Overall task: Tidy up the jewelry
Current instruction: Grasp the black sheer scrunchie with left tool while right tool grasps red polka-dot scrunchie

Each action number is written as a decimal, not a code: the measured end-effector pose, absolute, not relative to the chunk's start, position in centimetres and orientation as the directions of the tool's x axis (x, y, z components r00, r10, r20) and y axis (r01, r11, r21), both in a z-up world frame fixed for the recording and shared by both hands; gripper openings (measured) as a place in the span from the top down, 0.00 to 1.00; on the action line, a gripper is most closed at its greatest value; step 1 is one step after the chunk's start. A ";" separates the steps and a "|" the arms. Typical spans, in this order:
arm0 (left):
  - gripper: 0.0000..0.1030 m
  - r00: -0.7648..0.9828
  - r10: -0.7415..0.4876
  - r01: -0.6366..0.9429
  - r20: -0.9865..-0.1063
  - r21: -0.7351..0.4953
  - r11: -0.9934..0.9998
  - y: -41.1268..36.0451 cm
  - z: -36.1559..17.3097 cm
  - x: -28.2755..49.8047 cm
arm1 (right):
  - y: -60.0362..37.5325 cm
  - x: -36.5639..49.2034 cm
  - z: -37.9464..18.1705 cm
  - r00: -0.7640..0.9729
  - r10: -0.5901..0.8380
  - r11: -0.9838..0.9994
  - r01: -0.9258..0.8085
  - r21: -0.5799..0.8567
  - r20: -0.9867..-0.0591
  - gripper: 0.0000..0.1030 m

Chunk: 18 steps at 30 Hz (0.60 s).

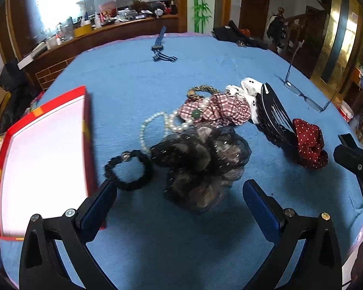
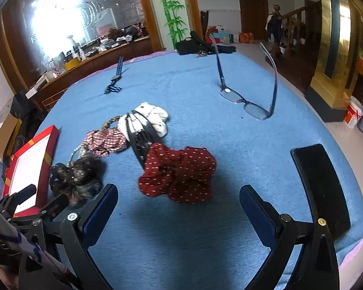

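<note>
Two grippers spread wide, nothing held in either. Far left: red box (image 1: 43, 154), white inside, seemingly empty, just beside the left gripper (image 1: 179, 200) on its left flank. Next rightward: black beaded bracelet (image 1: 128, 170), lying flat, just ahead of the left finger pad (image 1: 98, 209). Then a pearl necklace (image 1: 157, 125) looping away from the camera, its near end tucked under a sheer black scrunchie (image 1: 200, 164). That scrunchie dead ahead of the left gripper, centred between its fingers, near but not touched. Beyond it, a checked scrunchie (image 1: 220, 111), a white dotted one (image 1: 246, 91), a black hair comb (image 1: 276, 118) with its long axis running away and to the left. Further right: red dotted scrunchie (image 2: 179, 171), straight ahead of the right gripper (image 2: 179, 205), between its open fingers, touching the comb's near end. Glasses (image 2: 246, 101) well apart, far right. Probably a first pick: sheer scrunchie for the left hand, red one for the right, box nearer the left.
</note>
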State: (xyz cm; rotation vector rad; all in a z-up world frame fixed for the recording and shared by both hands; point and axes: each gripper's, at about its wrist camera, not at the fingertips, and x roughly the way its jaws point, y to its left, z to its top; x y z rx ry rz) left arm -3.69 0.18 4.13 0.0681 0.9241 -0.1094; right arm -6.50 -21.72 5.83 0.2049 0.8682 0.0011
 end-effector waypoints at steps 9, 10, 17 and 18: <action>0.00 0.602 -0.036 0.140 -0.797 0.061 0.988 -1.7 3.4 -1.7 | -23.2 -5.5 4.7 0.629 0.102 0.974 0.095 0.207 -0.771 0.01; 0.00 0.601 -0.035 0.142 -0.798 0.064 0.988 -1.8 3.2 -1.6 | -23.2 -5.3 4.5 0.626 0.105 0.974 0.093 0.208 -0.773 0.01; 0.06 0.604 -0.038 0.146 -0.796 0.064 0.987 -2.1 2.9 -0.9 | -22.2 -3.7 3.3 0.591 0.122 0.979 0.062 0.196 -0.797 0.01; 0.10 0.601 -0.037 0.146 -0.798 0.064 0.987 -2.1 2.8 -0.8 | -22.0 -3.5 3.2 0.588 0.124 0.979 0.059 0.196 -0.799 0.01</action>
